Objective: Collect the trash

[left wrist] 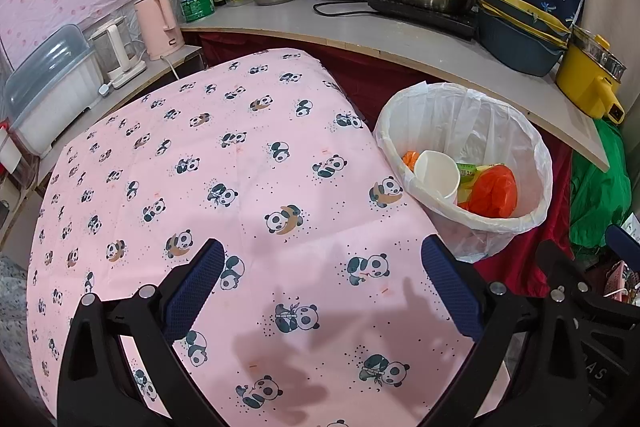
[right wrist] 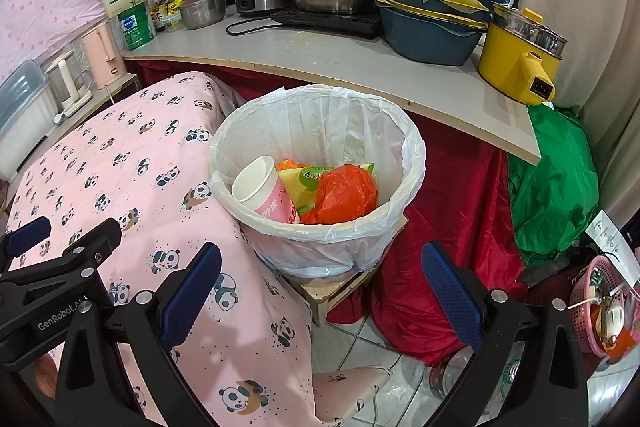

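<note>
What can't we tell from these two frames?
- Bin bottom: in both views the paper cup, orange bag and snack wrapper cover whatever lies under them in the trash bin.
- Table's near edge: left wrist view, cut off by the left gripper.
- Floor right of the bin: right wrist view, blocked by the right gripper.

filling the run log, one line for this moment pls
left gripper: open, empty | right gripper: open, empty | bin: cup, wrappers inside | tablecloth: bare

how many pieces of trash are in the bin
4 visible in the bin: a paper cup at the left, a yellow-green wrapper in the middle, an orange bag at the right, an orange scrap behind. More may lie underneath.
</note>
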{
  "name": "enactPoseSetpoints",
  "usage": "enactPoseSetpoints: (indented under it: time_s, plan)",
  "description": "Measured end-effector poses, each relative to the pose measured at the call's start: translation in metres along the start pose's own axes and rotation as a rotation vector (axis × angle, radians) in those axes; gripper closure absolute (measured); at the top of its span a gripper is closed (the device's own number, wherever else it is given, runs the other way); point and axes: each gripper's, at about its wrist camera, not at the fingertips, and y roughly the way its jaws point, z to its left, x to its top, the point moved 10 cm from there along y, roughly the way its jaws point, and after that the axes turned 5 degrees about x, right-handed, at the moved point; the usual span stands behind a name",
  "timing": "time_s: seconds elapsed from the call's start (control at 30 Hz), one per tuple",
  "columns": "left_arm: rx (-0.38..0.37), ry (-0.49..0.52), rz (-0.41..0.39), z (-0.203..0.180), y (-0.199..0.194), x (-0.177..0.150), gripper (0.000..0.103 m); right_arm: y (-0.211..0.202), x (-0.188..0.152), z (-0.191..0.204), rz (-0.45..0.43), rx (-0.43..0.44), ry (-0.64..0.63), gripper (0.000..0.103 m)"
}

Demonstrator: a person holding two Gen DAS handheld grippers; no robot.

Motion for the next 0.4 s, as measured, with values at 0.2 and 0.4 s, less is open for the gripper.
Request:
enactPoseSetpoints:
  time_s: [0.2, 0.4]
  plan:
    - [0.001, 0.002, -0.001, -0.0003, 0.0002, 0.0003, 0.009, 0.0003, -0.0003, 0.0001, 0.001, -0.002, -0.001, 0.006]
    - [-0.006, 0.008, 0.006, -0.0010, 0.0023, -0.0015, 0.009, 0.0009, -0.0013, -0.0021, 0.002, -0.004, 0.000, 0.006]
